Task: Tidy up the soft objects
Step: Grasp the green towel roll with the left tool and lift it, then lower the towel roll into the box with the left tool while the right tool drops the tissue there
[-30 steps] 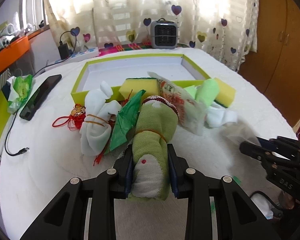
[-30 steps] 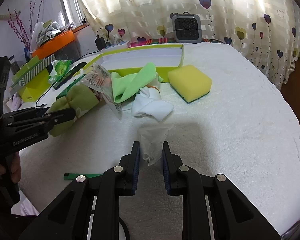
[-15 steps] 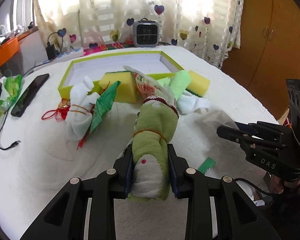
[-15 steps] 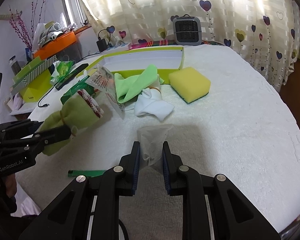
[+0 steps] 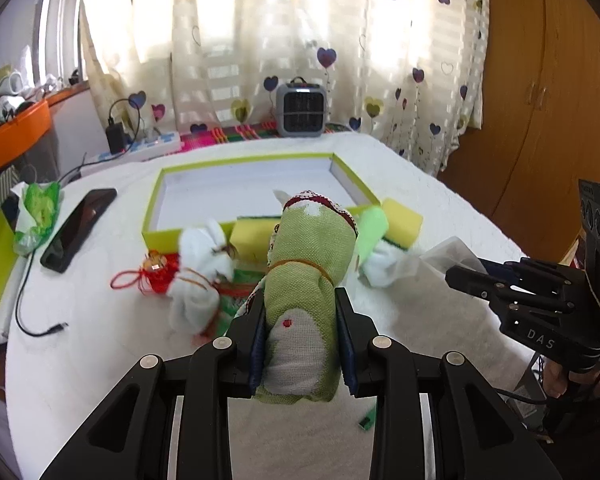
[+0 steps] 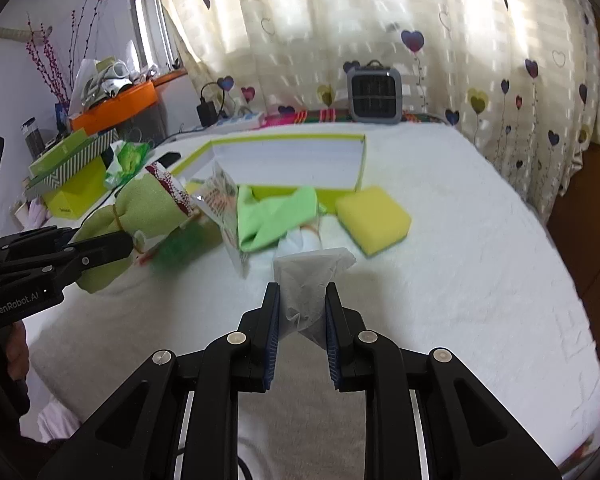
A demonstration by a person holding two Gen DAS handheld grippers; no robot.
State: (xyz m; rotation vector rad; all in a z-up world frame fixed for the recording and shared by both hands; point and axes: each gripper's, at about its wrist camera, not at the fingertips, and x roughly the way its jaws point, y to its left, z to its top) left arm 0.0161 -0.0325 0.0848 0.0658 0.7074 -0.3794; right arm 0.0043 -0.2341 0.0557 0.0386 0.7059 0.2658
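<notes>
My left gripper (image 5: 300, 320) is shut on a green cloth pouch (image 5: 308, 280) with a red trim, held up above the white table; the pouch also shows in the right wrist view (image 6: 148, 208). My right gripper (image 6: 302, 312) is shut on a clear plastic bag (image 6: 308, 280), lifted off the table. A shallow green-rimmed box (image 5: 260, 184) lies open behind. In front of it lie a white cloth bundle (image 5: 200, 280), yellow sponges (image 6: 374, 220), a light green cloth (image 6: 272, 216) and a printed packet (image 6: 224, 208).
A phone (image 5: 78, 228) and cable lie at the left of the table, beside green boxes (image 6: 72, 172). A small grey heater (image 5: 300, 110) stands at the back by the curtain. A wooden wardrobe (image 5: 560, 120) is at the right.
Both grippers have risen with their loads. The green pouch is lifted clear of the pile and the plastic bag has come up off the table.
</notes>
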